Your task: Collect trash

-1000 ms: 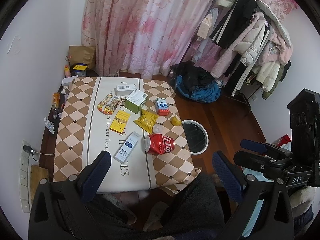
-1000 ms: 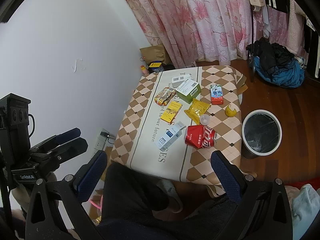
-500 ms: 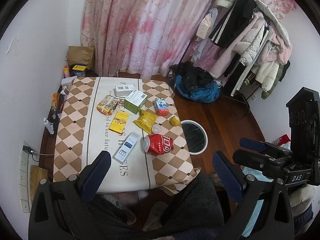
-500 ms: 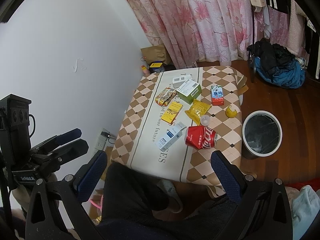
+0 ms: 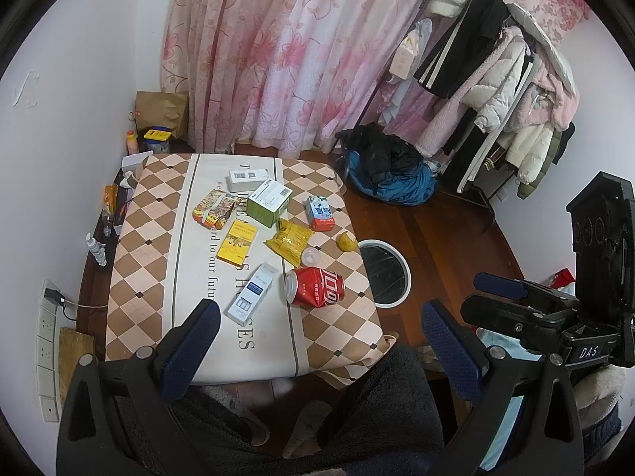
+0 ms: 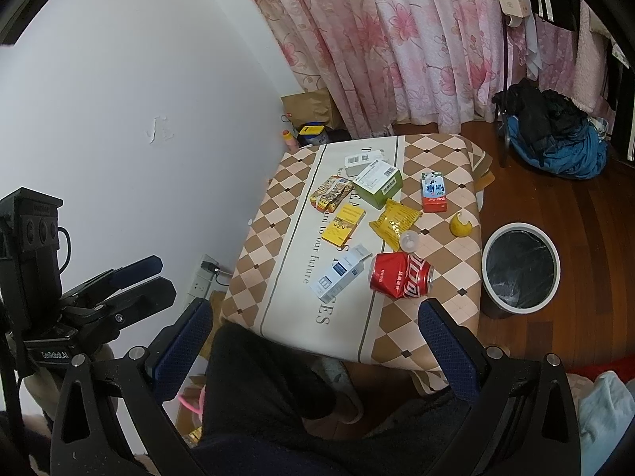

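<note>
Trash lies on a checked table (image 5: 135, 269) (image 6: 270, 246): a red can (image 5: 315, 287) (image 6: 401, 275) on its side, a white-blue box (image 5: 252, 293) (image 6: 341, 273), a yellow snack bag (image 5: 291, 236) (image 6: 393, 218), a yellow box (image 5: 237, 242), a green box (image 5: 269, 202) (image 6: 377, 182), a red-white carton (image 5: 319, 213) (image 6: 433, 197), a fruit peel (image 5: 346, 242) (image 6: 460, 224). A white bin with a black liner (image 5: 383, 273) (image 6: 520, 267) stands on the floor right of the table. My left gripper (image 5: 317, 341) and right gripper (image 6: 315, 341) are open, empty, held high before the table's near edge.
A clothes rack (image 5: 496, 91) and a heap of dark and blue clothes (image 5: 389, 170) stand at the right. Pink curtains (image 5: 278, 59) hang behind the table. A paper bag (image 5: 160, 113) and bottles sit in the far left corner. A person's legs (image 6: 278, 396) are below.
Both views have shifted only slightly; the table and its items sit a little differently in frame. Nothing was taken hold of, and both grippers stayed open.
</note>
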The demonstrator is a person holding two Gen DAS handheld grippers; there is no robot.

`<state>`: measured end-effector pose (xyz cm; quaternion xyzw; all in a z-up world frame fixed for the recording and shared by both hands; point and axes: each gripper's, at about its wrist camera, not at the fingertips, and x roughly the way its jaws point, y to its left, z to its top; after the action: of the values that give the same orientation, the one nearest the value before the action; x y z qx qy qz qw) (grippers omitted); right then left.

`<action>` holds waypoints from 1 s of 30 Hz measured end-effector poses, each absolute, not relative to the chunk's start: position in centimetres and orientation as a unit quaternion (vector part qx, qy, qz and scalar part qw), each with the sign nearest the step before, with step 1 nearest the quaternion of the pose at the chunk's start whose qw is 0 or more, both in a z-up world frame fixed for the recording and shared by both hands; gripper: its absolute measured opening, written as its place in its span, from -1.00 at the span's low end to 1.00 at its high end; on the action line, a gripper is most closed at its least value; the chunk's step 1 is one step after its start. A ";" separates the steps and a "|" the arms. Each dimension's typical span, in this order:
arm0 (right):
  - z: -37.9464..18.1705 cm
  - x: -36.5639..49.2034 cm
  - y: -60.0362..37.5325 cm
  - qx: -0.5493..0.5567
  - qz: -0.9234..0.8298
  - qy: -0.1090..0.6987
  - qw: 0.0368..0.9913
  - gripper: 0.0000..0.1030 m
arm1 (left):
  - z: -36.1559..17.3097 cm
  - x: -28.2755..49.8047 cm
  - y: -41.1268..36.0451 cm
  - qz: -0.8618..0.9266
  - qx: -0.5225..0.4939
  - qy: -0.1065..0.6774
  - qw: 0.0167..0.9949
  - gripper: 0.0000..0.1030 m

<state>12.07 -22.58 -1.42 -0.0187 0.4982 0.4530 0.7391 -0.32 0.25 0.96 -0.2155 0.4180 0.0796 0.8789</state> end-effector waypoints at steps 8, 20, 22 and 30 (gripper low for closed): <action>-1.5 12.1 -22.7 -0.019 0.453 0.497 0.740 1.00 | 1.0 -0.4 0.3 0.080 -0.216 0.417 0.879 1.00; -1.1 12.1 -22.3 -0.018 0.453 0.496 0.740 1.00 | 1.0 -0.3 0.2 0.081 -0.215 0.417 0.880 1.00; -1.1 12.1 -22.3 -0.018 0.454 0.496 0.740 1.00 | 1.1 -0.3 0.2 0.081 -0.215 0.416 0.880 1.00; -0.9 12.1 -22.0 -0.018 0.455 0.495 0.740 1.00 | 1.1 -0.3 0.2 0.081 -0.215 0.417 0.879 1.00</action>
<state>12.11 -22.03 -0.88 -0.0176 0.4946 0.4553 0.7402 -0.35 0.25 1.08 -0.2155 0.4167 0.0807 0.8795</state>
